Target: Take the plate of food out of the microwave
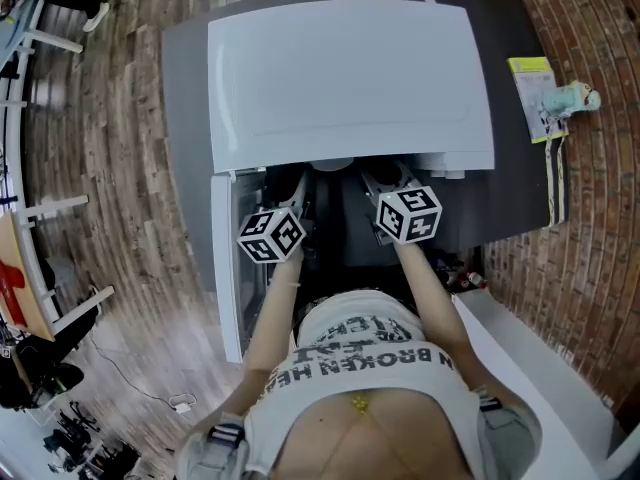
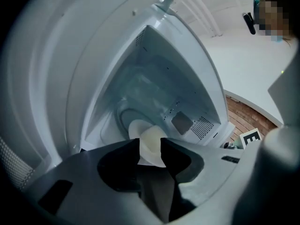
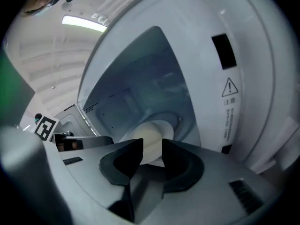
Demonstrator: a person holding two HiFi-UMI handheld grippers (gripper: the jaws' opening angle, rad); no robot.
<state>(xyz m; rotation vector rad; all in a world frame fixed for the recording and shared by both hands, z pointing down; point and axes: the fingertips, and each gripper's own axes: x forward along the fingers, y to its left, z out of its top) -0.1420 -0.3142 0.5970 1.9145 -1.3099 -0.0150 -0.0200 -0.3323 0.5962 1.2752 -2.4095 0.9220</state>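
Note:
The white microwave [image 1: 350, 78] stands on a grey table with its door [image 1: 225, 268] swung open to the left. Both grippers reach into its mouth, side by side. Inside, a white plate [image 2: 136, 128] with a pale mound of food [image 2: 152, 137] rests on the glass turntable [image 2: 123, 116]. My left gripper [image 2: 150, 146] is open and the plate shows through the gap, just beyond the tips. My right gripper [image 3: 152, 149] is open too, aimed at the same plate [image 3: 152, 135]. In the head view the left gripper [image 1: 300, 193] and the right gripper [image 1: 385, 188] disappear under the microwave's top.
The grey table [image 1: 185, 118] extends past the microwave on both sides. A yellow-edged card and a small teal figure [image 1: 560, 98] lie on it at the right. A brick wall [image 1: 600, 218] runs along the right, with a white counter [image 1: 540, 368] below. Wooden floor and shelving are left.

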